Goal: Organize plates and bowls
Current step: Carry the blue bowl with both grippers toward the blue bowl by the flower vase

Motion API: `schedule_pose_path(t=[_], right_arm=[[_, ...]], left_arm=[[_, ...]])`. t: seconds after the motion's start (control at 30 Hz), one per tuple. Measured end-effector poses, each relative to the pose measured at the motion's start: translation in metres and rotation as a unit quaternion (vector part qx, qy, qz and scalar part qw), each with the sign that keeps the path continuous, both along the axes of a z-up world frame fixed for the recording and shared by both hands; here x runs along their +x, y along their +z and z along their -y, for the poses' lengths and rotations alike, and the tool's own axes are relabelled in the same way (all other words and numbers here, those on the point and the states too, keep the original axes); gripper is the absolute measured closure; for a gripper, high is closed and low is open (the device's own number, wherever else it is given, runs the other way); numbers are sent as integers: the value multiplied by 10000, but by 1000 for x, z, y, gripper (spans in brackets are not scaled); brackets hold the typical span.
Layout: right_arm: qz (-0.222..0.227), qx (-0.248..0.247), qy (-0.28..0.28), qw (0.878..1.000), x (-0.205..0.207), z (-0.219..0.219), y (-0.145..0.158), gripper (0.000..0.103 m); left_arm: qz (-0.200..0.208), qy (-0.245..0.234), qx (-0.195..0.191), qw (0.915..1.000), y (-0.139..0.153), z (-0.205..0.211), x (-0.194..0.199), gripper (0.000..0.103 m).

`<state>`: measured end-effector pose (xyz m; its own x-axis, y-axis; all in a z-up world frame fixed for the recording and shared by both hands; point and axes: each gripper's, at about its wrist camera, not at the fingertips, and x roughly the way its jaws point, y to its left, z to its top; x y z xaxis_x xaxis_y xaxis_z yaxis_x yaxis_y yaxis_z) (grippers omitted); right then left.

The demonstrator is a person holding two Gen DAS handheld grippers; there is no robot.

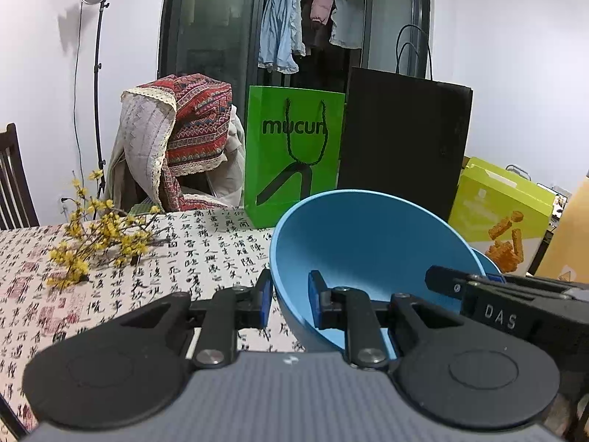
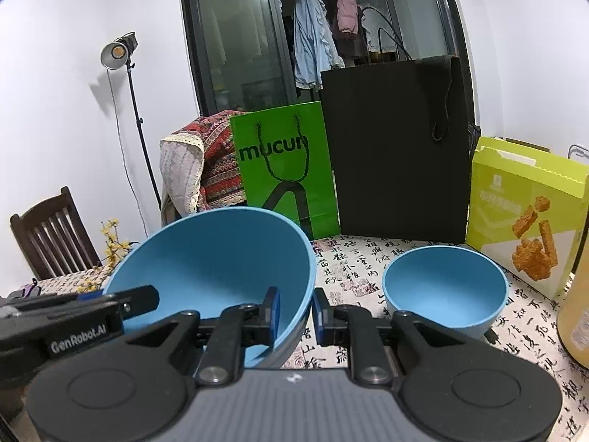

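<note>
A large blue bowl (image 1: 368,243) hangs tilted above the calligraphy tablecloth (image 1: 184,258), held by both grippers. My left gripper (image 1: 291,300) is shut on the bowl's left rim, with one pad inside the wall and one outside. In the right wrist view the same large bowl (image 2: 213,258) fills the left half, and my right gripper (image 2: 296,313) is shut on its right rim. The other gripper's finger reaches over the rim in each view: the right one (image 1: 441,281) and the left one (image 2: 143,300). A smaller blue bowl (image 2: 445,287) stands upright on the table to the right, and it peeks out behind the large bowl (image 1: 491,263).
At the back of the table stand a green paper bag (image 2: 283,169), a tall black bag (image 2: 397,147) and a yellow-green snack box (image 2: 522,217). A yellow bottle (image 2: 576,313) is at the right edge. Yellow flower sprigs (image 1: 99,235) lie at the left. A cloth-draped chair (image 1: 176,143) stands behind the table.
</note>
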<state>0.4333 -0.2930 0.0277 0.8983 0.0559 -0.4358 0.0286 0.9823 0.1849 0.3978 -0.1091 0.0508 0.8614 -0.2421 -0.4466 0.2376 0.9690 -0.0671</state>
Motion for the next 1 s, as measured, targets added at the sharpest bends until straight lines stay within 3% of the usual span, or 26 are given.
schedule_pose_path(t=[1.0], right_arm=[[77,127,136,9998,-111,-22,2,85]], left_arm=[[136,233,-273,9993,3,-31,-114,82]])
